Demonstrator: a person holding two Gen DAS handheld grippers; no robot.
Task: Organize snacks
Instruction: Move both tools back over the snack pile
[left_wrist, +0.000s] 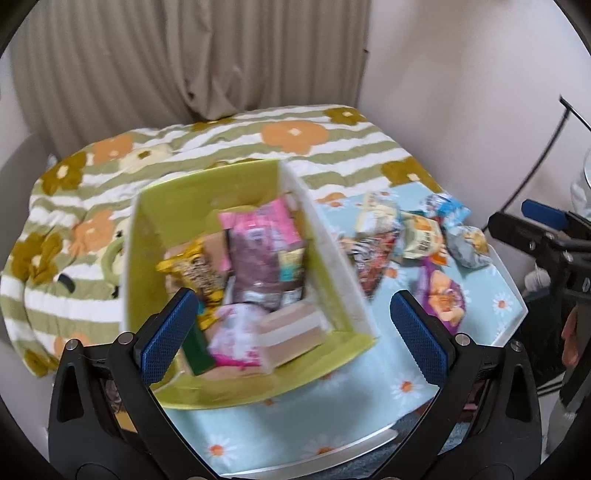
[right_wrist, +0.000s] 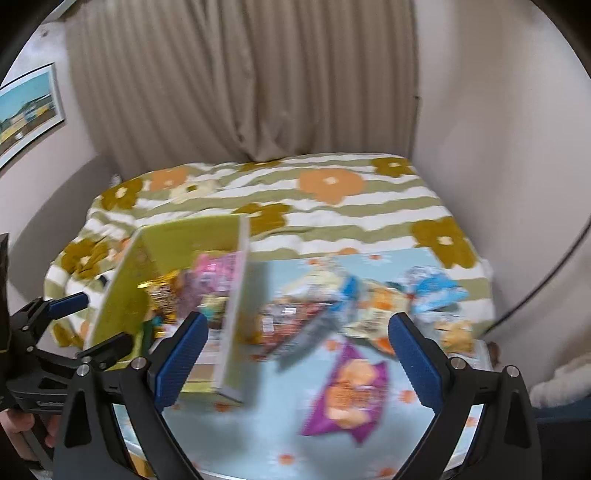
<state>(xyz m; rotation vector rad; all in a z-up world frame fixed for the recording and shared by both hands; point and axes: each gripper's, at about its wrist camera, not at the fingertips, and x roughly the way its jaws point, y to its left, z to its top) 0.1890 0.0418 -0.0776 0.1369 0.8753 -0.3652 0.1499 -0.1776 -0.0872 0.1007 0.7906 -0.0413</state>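
Both grippers, left gripper (left_wrist: 291, 328) and right gripper (right_wrist: 297, 354), angle down over the floral table (left_wrist: 325, 424) with jaws spread wide and holding nothing, above the snack-filled green box (left_wrist: 147, 236) and, beside it, the loose snack packets (right_wrist: 369, 310) including a purple packet (right_wrist: 349, 395).

Motion blur smears the colourful loose snack packets (right_wrist: 354, 306) on the pale blue flowered surface (right_wrist: 266, 424), so their print cannot be read. The green open box (left_wrist: 147, 240) hides its lower packets, and the wall picture (right_wrist: 26, 114) is cut off.
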